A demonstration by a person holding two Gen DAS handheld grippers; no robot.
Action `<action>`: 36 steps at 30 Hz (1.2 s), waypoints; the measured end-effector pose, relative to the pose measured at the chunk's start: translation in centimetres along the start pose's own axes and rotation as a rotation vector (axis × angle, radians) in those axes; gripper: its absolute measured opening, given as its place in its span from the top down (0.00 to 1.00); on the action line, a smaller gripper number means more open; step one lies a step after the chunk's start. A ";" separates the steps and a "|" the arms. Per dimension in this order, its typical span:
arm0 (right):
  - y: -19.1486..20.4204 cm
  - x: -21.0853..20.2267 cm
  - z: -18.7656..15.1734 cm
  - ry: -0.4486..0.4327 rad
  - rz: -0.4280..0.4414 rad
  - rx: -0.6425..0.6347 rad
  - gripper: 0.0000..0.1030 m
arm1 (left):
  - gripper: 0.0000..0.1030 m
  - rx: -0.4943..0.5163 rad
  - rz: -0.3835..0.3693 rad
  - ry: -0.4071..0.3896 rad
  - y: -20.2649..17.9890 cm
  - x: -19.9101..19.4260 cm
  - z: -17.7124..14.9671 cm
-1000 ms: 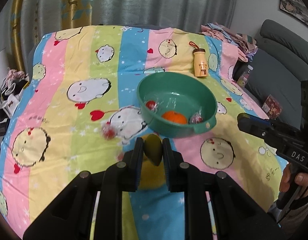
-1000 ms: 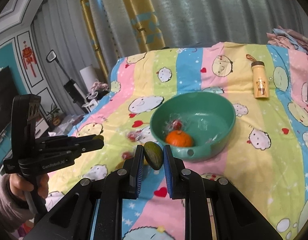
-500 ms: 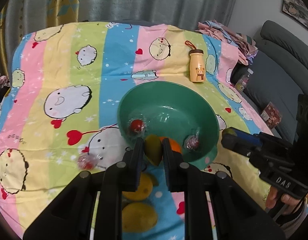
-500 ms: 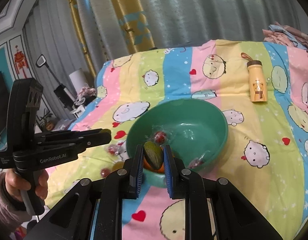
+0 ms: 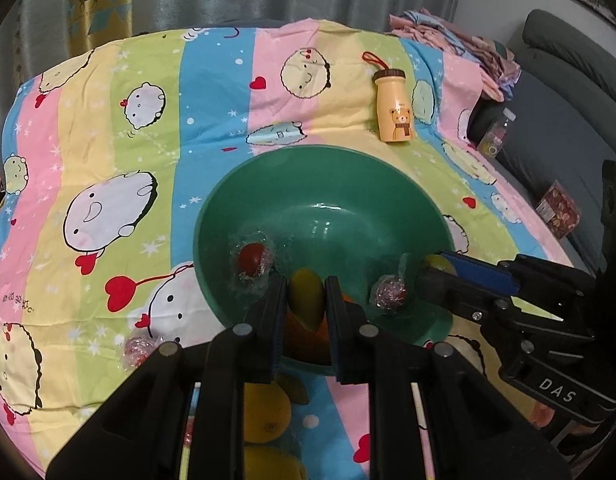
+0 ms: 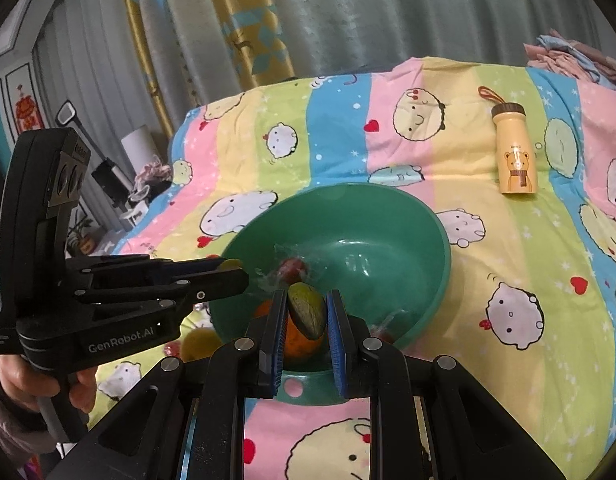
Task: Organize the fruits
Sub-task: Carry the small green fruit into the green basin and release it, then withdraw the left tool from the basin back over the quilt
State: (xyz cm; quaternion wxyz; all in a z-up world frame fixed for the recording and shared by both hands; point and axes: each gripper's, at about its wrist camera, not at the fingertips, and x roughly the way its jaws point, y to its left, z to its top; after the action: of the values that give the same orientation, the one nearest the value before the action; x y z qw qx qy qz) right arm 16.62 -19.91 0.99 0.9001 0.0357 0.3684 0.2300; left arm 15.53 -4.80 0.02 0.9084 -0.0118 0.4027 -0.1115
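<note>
A green bowl [image 5: 268, 184] [image 6: 427, 224] sits on the striped cartoon bedsheet. It holds an orange [image 6: 304, 346] [image 5: 304, 340] and wrapped red fruits [image 5: 252, 260] [image 5: 389, 293]. My left gripper [image 5: 306, 300] is shut on a yellow-green mango [image 5: 306, 298] over the bowl's near rim. My right gripper [image 6: 306, 312] is shut on a green mango [image 6: 306, 310] over the bowl's near side. Each gripper shows in the other's view, the left [image 6: 228, 272] and the right [image 5: 439, 268].
A yellow bear bottle [image 5: 393, 110] [image 6: 515, 160] lies beyond the bowl. Yellow fruits [image 5: 266, 414] and a wrapped red fruit [image 5: 138, 350] lie on the sheet in front of the bowl. A grey sofa [image 5: 567, 92] stands at the right.
Both grippers have moved forward with their mangoes, from in front of the bowl to over its near rim. The bowl looks larger and closer.
</note>
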 end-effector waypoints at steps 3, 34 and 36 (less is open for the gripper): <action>-0.2 0.4 0.0 0.014 -0.004 -0.004 0.79 | 0.82 0.000 0.008 0.014 0.2 0.6 0.1; -1.0 -0.3 0.0 0.003 -0.051 0.029 0.59 | 0.44 0.010 0.068 -0.009 0.2 0.1 0.2; -1.0 -1.0 -0.1 -0.008 -0.046 0.040 0.55 | 0.36 0.016 0.082 -0.021 0.1 -0.5 0.1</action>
State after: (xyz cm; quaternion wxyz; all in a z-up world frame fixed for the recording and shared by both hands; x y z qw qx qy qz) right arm 16.29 -21.29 1.30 0.9057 0.0460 0.3701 0.2016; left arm 15.31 -4.64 0.46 0.9164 0.0108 0.3925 -0.0775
